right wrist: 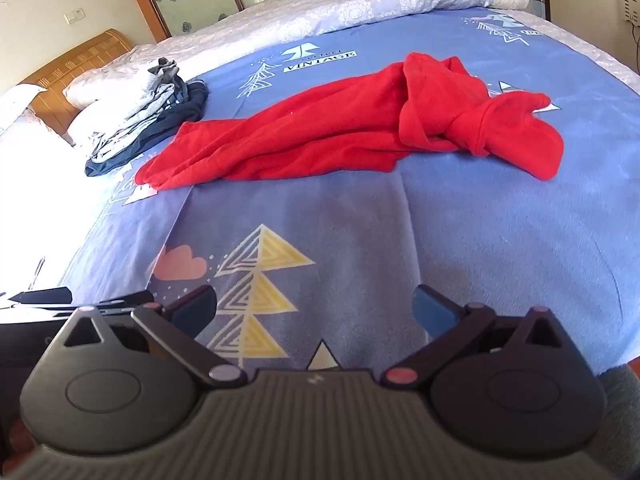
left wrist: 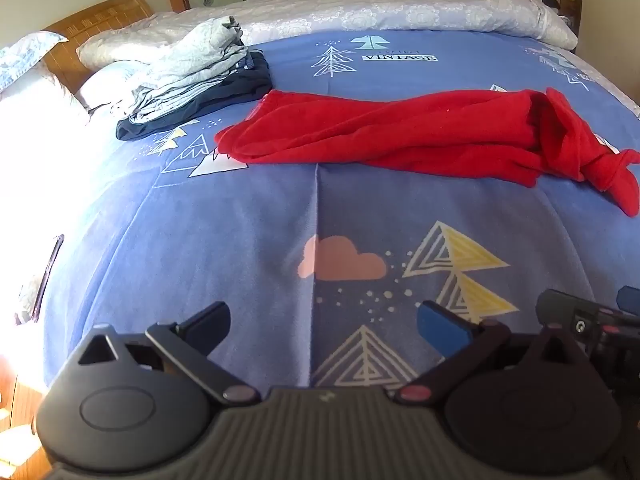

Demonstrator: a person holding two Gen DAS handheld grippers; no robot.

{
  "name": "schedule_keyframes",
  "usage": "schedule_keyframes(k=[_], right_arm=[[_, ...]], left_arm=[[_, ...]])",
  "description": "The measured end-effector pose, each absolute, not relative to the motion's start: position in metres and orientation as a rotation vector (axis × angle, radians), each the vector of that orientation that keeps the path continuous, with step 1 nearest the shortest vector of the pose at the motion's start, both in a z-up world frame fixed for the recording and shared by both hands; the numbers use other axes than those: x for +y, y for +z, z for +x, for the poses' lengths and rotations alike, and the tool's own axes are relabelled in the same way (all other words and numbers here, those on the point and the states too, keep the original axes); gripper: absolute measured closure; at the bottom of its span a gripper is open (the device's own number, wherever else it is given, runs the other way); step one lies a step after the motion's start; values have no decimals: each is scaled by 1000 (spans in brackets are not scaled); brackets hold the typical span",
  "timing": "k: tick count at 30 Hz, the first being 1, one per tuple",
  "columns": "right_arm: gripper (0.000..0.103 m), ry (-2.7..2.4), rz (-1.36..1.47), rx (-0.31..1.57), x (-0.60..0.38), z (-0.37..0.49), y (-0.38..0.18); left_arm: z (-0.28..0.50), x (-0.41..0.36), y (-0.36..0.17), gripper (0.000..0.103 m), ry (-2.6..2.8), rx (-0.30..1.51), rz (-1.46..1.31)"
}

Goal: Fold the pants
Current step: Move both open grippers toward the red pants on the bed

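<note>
Two pairs of tongs hover side by side above the near part of a bed, each pair spread wide with nothing between its fingers. The left tongs [left wrist: 324, 330] sit over a blue bedspread [left wrist: 240, 220] printed with triangle trees and one pink cloud [left wrist: 340, 258]; the right tongs [right wrist: 316, 308] hang just to their right, over the same print. One pair of red pants [left wrist: 380, 132] lies ahead of both tongs, well apart from them, stretched crosswise on the bedspread. Its left end lies fairly flat, while its right end is bunched and twisted into a knot-like lump, ahead and to the right of the right tongs. Farther ahead and to the left, just beyond the pants' left end, sits one stack of folded clothes [left wrist: 200, 76], light grey pieces on top of dark navy ones; the exact number of pieces cannot be told. Behind everything, one pale floral quilt [left wrist: 380, 8] runs along the far side of the bed, with a wooden headboard [left wrist: 100, 16] at far left.
</note>
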State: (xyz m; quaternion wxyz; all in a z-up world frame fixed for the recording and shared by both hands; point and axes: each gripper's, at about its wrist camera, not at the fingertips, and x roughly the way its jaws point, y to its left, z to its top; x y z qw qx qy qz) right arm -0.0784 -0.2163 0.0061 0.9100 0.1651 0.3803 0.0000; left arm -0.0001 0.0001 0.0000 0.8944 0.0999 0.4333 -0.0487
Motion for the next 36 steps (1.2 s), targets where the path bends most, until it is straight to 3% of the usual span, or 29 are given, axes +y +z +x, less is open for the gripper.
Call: schedule_keyframes(k=[36], right_arm=[[0,-12,359,809,-218,-76,-1]], left_arm=[[-1,0,-4,0,-126,908,197]])
